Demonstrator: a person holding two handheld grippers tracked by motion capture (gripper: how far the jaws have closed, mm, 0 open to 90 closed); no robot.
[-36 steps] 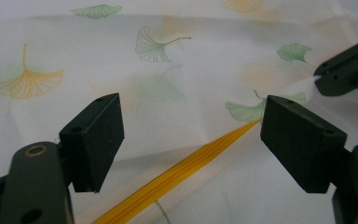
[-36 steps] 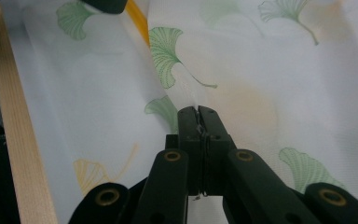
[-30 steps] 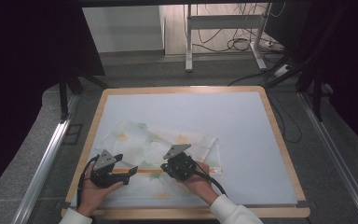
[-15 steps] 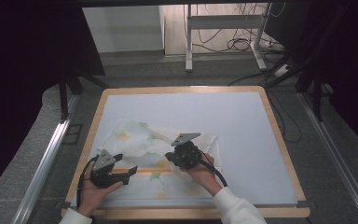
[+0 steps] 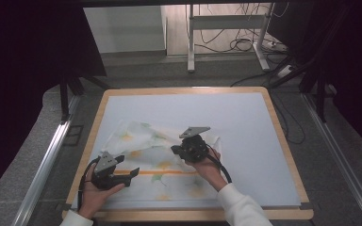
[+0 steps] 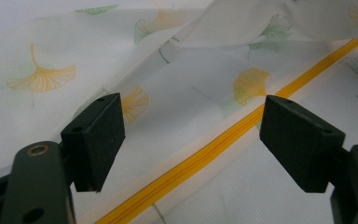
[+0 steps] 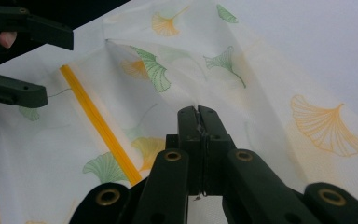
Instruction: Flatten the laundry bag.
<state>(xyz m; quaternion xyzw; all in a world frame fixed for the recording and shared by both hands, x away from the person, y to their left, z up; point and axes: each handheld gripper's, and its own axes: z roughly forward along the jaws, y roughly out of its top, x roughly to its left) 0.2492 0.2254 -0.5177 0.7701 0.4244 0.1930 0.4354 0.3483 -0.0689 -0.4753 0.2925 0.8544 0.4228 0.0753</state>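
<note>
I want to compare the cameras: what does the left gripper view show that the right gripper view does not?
Left gripper view: its own two black jaws stand wide apart above the thin white cloth printed with orange and green ginkgo leaves, nothing between them. Right gripper view: the right gripper has its jaws shut on a raised fold of that cloth, with the left gripper open farther off, and bare white table surface. Both show the cloth's orange zipper.

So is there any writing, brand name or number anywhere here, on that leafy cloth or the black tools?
None can be read. The cloth bag carries only printed ginkgo leaves and a yellow zipper, no words. The left gripper, the right gripper and the table bear no visible label or number.
</note>
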